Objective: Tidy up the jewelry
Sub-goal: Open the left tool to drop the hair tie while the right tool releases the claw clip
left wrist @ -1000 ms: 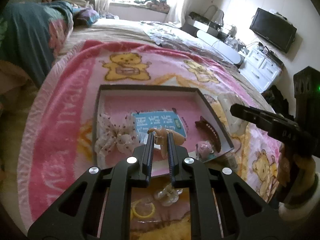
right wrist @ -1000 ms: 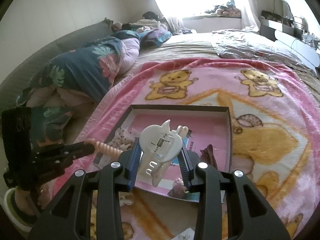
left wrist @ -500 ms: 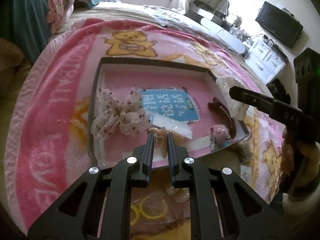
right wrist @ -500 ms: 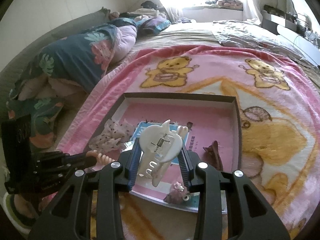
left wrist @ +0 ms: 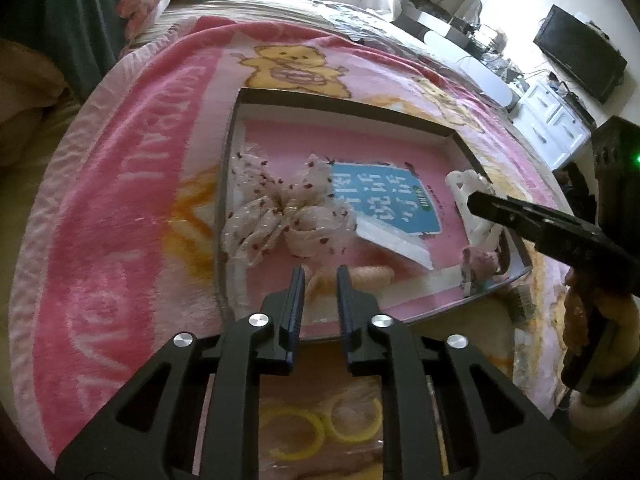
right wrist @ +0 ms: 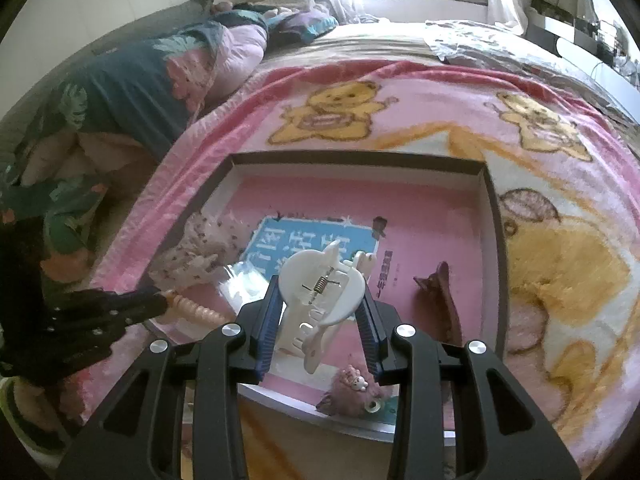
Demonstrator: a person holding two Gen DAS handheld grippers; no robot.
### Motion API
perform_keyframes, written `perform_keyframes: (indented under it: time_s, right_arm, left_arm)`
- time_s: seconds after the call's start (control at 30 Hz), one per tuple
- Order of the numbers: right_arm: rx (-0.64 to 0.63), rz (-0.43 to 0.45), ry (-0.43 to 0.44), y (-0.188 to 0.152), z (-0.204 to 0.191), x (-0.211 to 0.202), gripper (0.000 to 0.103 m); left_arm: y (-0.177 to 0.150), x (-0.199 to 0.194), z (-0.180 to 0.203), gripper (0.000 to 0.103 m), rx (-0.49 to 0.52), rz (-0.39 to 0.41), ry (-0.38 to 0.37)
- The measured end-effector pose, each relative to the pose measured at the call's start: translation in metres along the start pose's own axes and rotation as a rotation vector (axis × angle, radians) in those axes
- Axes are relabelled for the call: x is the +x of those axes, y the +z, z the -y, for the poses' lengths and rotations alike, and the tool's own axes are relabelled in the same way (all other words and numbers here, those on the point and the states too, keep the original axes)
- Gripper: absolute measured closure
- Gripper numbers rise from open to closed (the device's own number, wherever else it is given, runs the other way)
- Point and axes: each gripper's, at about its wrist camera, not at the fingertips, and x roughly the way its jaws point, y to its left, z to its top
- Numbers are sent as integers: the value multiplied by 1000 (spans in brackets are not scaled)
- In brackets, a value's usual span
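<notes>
A shallow pink-lined box (left wrist: 344, 114) lies on a pink bear blanket. In it are a dotted white bow (left wrist: 280, 216), a blue card (left wrist: 384, 200), a brown clip (right wrist: 440, 300) and a fuzzy pink piece (right wrist: 352, 394). My left gripper (left wrist: 320, 276) is shut on a peach ribbed hair clip (left wrist: 368, 276) low over the box's near edge; the clip also shows in the right wrist view (right wrist: 196, 310). My right gripper (right wrist: 320, 304) is shut on a white claw clip (right wrist: 320, 292), held above the box; it shows in the left wrist view (left wrist: 468, 188) too.
Yellow rings (left wrist: 352, 420) lie on the blanket under my left gripper. A dark floral quilt (right wrist: 132, 80) is heaped at the left. A TV (left wrist: 580, 52) and white drawers (left wrist: 552, 128) stand at the far right.
My left gripper has gone down and forward, bringing the peach clip into the box by its near edge. My right gripper has moved closer over the box with the white clip.
</notes>
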Motion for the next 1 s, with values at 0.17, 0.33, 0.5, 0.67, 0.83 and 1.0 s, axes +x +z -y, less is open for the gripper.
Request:
perform_keyframes:
  time_s: [0.17,0.33,0.5,0.67,0.83,1.0]
  right_arm:
    - [21,-20,2,-5,3,10,69]
    - [20,-31,4,-10,1,14,69]
    - [27,-42,7,-13,2,15,68]
    - [35,-46,8,-14,2,15,68]
    - [35,-42,13,-16,1,10,67]
    - [37,-35,12,-17,0,2,67]
  left_arm:
    - [-3,-4,2,71,10,-4,41]
    - [-7,-13,3,54,-3,11,45]
    - [-9,-25,2,35,-44,26,57]
    - [-9,-36,2,25,-55,44,76]
    - [-10,-46,4,18,-60,61,81]
    - [-11,-54,10,16,-59,76,77]
